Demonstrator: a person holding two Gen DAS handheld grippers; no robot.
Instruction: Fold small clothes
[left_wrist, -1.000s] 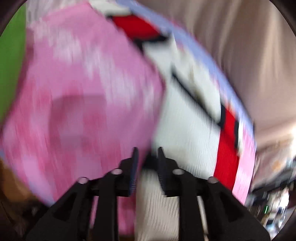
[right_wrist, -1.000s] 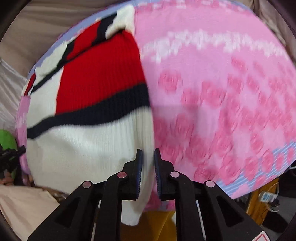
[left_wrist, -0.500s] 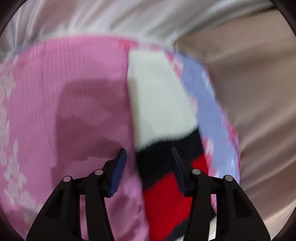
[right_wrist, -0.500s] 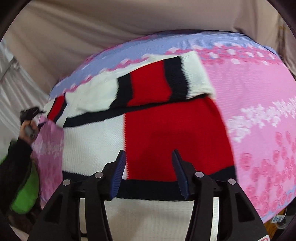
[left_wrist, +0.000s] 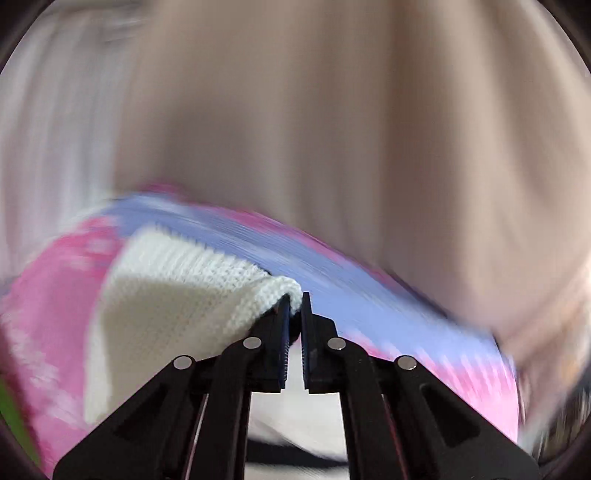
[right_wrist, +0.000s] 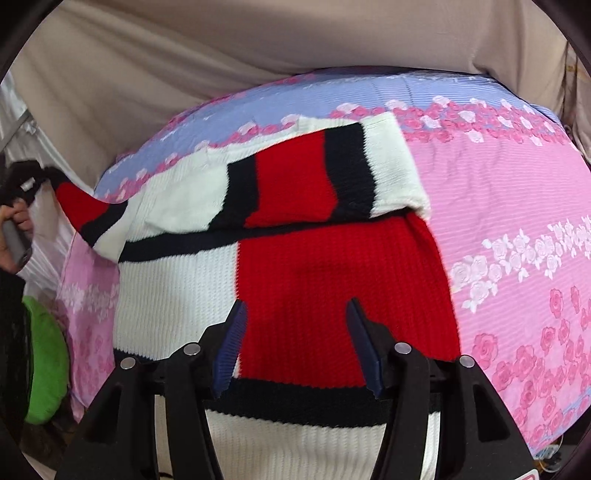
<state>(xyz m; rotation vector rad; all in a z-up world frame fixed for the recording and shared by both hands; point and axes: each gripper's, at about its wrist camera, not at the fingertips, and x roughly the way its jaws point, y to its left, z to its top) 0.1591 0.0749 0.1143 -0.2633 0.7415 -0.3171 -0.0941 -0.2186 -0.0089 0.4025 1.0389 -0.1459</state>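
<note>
left claw (left_wrist: 294, 302) pinching sweater (right_wrist: 295, 288) cuff | right claw (right_wrist: 295, 343) spread above sweater body

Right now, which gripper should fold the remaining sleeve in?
Left. The left gripper is already shut on the sweater by its lifted left sleeve. The right gripper is open, hovering mid-body, holding nothing.
</note>
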